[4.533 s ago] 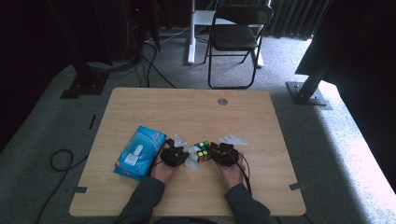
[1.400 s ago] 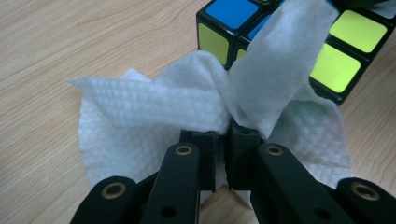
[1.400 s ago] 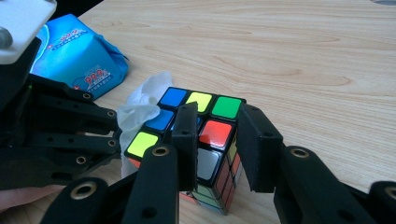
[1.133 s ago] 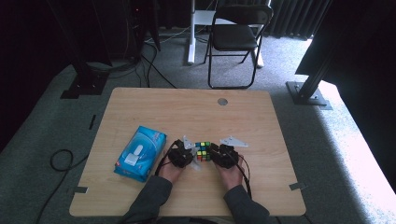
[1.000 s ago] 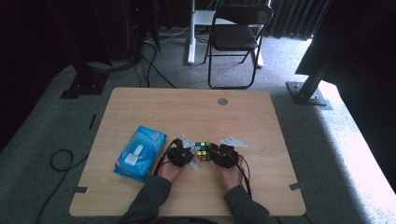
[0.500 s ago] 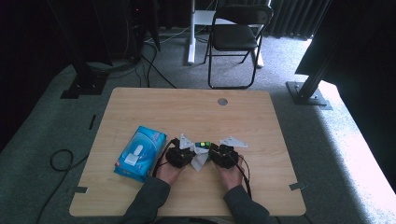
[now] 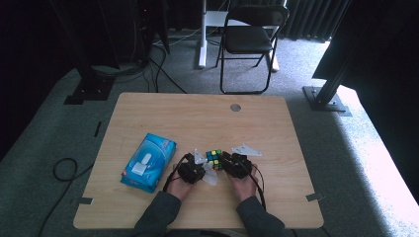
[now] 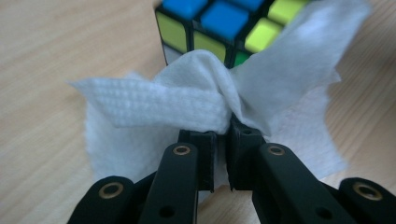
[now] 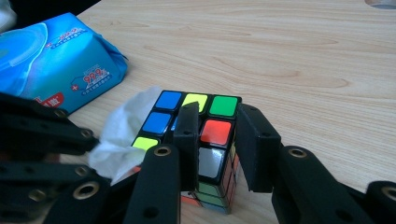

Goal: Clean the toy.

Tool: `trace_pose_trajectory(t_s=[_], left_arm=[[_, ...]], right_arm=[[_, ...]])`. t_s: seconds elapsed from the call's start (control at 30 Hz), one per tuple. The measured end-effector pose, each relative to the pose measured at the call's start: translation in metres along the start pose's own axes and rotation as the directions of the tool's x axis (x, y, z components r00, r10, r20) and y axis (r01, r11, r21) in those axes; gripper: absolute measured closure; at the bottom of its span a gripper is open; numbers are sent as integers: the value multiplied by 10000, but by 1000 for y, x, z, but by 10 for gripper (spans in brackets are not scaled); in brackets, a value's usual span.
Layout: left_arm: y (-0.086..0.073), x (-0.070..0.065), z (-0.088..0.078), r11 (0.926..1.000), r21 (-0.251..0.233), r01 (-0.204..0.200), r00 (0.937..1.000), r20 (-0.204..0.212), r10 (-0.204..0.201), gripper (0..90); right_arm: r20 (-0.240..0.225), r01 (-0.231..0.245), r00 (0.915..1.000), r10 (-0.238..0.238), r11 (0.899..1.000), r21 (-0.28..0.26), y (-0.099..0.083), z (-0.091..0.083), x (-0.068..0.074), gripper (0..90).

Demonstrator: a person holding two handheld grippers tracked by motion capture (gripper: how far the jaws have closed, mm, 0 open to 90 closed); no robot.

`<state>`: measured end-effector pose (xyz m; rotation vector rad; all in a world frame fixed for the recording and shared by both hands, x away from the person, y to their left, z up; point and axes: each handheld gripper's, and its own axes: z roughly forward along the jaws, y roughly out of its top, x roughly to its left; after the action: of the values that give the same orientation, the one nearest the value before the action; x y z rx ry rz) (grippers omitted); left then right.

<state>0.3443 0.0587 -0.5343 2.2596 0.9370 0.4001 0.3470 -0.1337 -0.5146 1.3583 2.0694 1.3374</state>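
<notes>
- So the job in hand looks like wiping down a puzzle cube (image 7: 214, 158) with a wet wipe (image 8: 205, 100). The cube sits on the tabletop (image 7: 276, 128) near the person's edge, right between the two hands.
- Left gripper (image 8: 219, 135): jaws pinched together on a bunched fold of the wipe, and the rest of the sheet fans out to both sides and drapes down onto the wood.
- Right gripper (image 9: 215, 140): jaws clamped on the cube's near corner column, one pad lying across the top face and the other down the outer side. I'd say it's just there to steady the cube.
- The relation that matters: from the left gripper the cube is dead ahead and slightly above the wipe, with one flap of the wipe already lying against the cube's near face. So the left hand is the one that has to make the rubbing stroke, pushing forward into the cube.
- View differences: the left gripper view gives you the pinch up close and the cube's yellow and blue stickers, but they're blurry. The right gripper view shows the cube's top face sharp, the wipe tucked against its left side, and the blue wipes pack (image 9: 56, 56) behind. The high view puts that pack to the left of the left hand, well apart from the cube.
</notes>
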Motion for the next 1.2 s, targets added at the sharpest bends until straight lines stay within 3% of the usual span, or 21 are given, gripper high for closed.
trace_pose_trajectory(t_s=[0.17, 0.3, 0.47, 0.63, 0.83, 1.2], left_arm=[[0, -1, 0, 9998, -34, -187, 9997, -171, 187, 823], [0, 3, 1, 9999, -87, -58, 9999, -106, 57, 820], [1, 15, 2, 9990, -145, 416, 9989, -195, -419, 819], [4, 31, -3, 9923, -414, 1171, 9929, -155, -1178, 821], [14, 42, -5, 9860, -713, 1507, 9880, -237, -1527, 822], [16, 41, 2, 9877, -605, 1439, 9896, 83, -1437, 821]], right_arm=[[38, 35, 10000, -35, 10000, -13, 0, 0, 0, 709], [-5, 25, 10000, -25, 10000, 4, 0, 0, 0, 709], [-230, 82, 9997, -80, 9999, 88, 1, 0, -3, 709], [-448, 198, 9988, -193, 9998, 91, 0, 0, -3, 711], [-661, 267, 9975, -254, 9995, 175, 0, -1, -2, 713], [-727, 345, 9968, -322, 9989, 308, 2, -1, -2, 713]])
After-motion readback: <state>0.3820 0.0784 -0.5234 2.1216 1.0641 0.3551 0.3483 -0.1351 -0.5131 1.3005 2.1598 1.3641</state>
